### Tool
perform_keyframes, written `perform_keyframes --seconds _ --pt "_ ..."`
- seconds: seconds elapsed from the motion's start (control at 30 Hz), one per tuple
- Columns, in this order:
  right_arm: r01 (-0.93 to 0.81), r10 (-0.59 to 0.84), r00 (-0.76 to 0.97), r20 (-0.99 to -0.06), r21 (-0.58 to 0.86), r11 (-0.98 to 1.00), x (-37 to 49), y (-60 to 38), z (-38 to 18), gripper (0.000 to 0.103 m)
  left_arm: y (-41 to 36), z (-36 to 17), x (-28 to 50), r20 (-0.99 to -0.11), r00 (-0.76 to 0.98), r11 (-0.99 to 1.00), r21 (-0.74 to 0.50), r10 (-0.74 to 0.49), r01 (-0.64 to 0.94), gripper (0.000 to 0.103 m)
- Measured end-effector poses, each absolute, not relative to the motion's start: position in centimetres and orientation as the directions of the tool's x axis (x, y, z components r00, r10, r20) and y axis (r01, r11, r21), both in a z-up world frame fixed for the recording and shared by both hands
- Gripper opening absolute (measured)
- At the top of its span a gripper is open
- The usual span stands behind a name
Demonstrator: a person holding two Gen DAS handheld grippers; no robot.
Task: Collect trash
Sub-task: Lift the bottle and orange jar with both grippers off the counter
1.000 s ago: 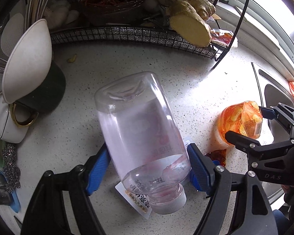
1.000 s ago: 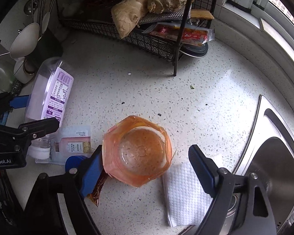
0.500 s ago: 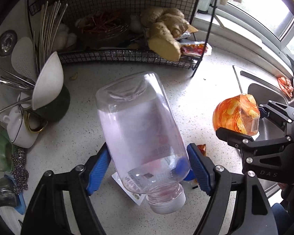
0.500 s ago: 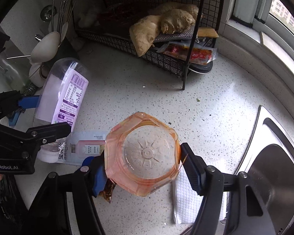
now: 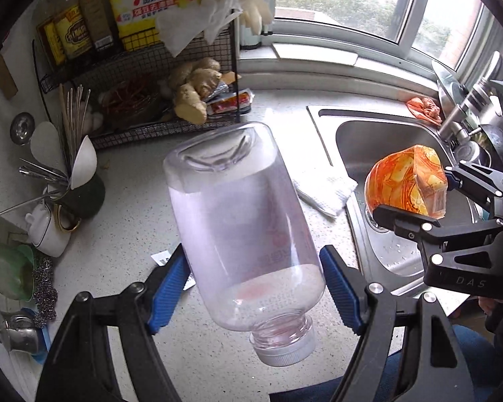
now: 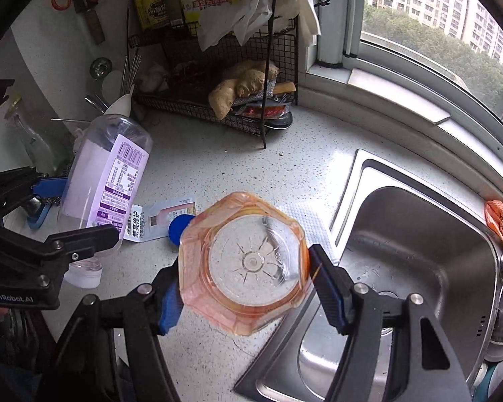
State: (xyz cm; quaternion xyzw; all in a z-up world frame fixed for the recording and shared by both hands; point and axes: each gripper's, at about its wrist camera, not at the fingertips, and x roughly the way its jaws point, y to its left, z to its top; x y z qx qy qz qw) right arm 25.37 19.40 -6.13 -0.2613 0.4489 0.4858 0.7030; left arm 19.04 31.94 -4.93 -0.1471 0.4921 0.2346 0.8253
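Left tongs (image 5: 255, 288) clamping the clear bottle (image 5: 241, 231), cap end toward the camera, lifted off the surface (image 5: 134, 244). Right tongs (image 6: 243, 284) gripping the orange container (image 6: 243, 261), base facing the lens, hanging over the sink (image 6: 419, 234) rim. Left of the sink, lying on the surface: white cloth (image 5: 325, 191), blue cap (image 6: 179, 224), small packet (image 6: 164, 216). Wire rack (image 6: 224, 100) standing farther back from the sink.

I saw a black wire rack (image 6: 218, 50) at the far side of the speckled counter (image 6: 224, 167), ginger root (image 6: 241, 83) on its lower shelf. A steel sink (image 6: 419, 251) sat right, an orange rag (image 6: 501, 221) on its far rim.
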Motion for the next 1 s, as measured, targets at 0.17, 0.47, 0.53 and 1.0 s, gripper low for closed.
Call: perform_keyframes --seconds 0.17,0.47,0.53,1.0 --pt "-0.893 0.457 0.174 -0.872 0.055 0.446 24.0 15.0 -5.0 0.065 28.1 -4.3 18.8 -0.874 0.451 0.889 -0.050 0.182 -0.455 0.076" --pt "-0.859 0.479 0.224 -0.849 0.061 0.509 22.4 7.6 -3.8 0.065 19.9 -2.9 18.9 -0.865 0.475 0.932 -0.024 0.163 -0.362 0.076" --pt "-0.850 0.479 0.227 -0.848 0.067 0.522 22.1 5.7 -3.5 0.065 17.7 -2.9 18.7 -0.866 0.475 0.939 -0.021 0.154 -0.342 0.076" --pt "-0.788 0.432 0.252 -0.866 0.076 0.611 18.6 -7.9 -4.4 0.065 3.4 -5.2 16.5 -0.893 0.441 0.975 -0.016 0.086 -0.223 0.075"
